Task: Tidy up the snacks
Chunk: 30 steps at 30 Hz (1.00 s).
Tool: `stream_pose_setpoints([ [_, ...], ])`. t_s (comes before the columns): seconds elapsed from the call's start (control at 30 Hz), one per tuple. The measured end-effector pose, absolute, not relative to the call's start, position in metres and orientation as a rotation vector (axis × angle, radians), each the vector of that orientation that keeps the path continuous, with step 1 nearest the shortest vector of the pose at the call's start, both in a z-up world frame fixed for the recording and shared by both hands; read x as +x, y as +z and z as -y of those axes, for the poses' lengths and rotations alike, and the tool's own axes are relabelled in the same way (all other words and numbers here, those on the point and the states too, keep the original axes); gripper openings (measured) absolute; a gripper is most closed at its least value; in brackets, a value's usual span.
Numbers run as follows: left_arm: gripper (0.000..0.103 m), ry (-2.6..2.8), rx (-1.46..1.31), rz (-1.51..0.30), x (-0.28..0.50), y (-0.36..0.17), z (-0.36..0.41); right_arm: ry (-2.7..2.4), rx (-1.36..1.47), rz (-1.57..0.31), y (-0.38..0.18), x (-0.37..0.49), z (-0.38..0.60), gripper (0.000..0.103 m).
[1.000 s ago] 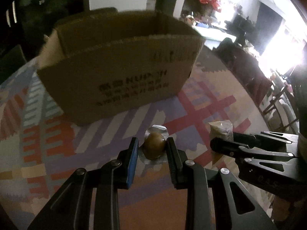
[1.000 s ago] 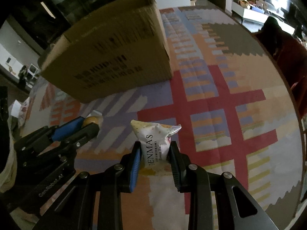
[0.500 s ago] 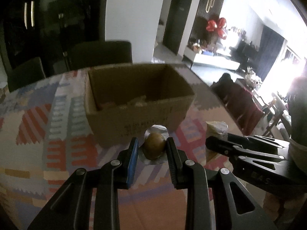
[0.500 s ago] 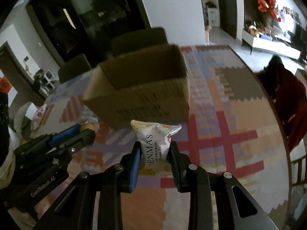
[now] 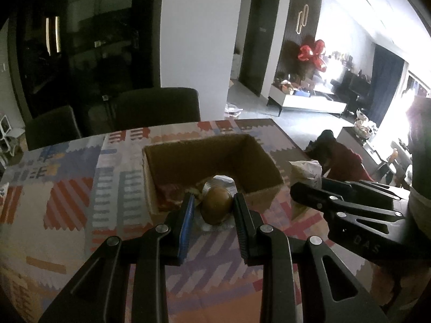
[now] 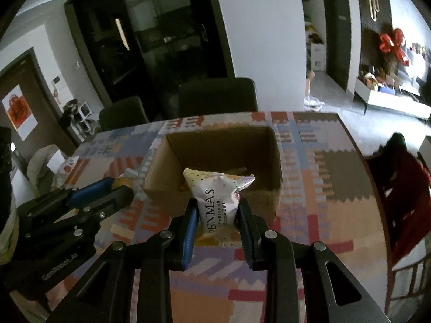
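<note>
My left gripper [image 5: 212, 208] is shut on a round brown snack in clear wrap [image 5: 216, 207], held in the air in front of an open cardboard box [image 5: 167, 167]. My right gripper [image 6: 216, 214] is shut on a white DENMAS snack bag [image 6: 218, 199], held in the air before the same box [image 6: 161, 172]. Some snacks [image 5: 172, 192] lie on the box floor. Each gripper shows in the other's view: the right one [image 5: 347, 202] to the right, the left one [image 6: 80, 202] to the left.
The box stands on a table with a patterned cloth [image 5: 67, 188]. Dark chairs [image 5: 156, 110] stand at the table's far edge. A red chair or garment [image 6: 404, 185] is beyond the table's right edge.
Both grippers have risen with their snacks. The views have gone from the box's side wall to looking down into its open top.
</note>
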<state>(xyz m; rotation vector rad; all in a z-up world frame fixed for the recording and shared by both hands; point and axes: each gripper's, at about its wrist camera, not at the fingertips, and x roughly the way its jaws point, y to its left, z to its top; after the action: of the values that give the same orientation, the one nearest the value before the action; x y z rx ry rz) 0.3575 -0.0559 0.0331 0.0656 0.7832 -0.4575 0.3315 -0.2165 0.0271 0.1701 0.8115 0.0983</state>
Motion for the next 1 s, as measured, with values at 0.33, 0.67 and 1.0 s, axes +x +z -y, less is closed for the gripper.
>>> stream_pose_setpoints([
  [0.33, 0.029, -0.433, 0.079, -0.821, 0.410, 0.037, 0.065, 0.130, 0.125, -0.806, 0.035, 0.379, 0.216, 0.030],
  [0.67, 0.052, -0.311, 0.119, -0.855, 0.444, 0.023, 0.067, 0.051, 0.092, -0.834, 0.021, 0.418, 0.229, 0.056],
  [1.0, 0.069, -0.245, 0.162, -0.735, 0.382, 0.037, 0.045, -0.032, 0.095, -0.751, 0.033, 0.357, 0.222, 0.065],
])
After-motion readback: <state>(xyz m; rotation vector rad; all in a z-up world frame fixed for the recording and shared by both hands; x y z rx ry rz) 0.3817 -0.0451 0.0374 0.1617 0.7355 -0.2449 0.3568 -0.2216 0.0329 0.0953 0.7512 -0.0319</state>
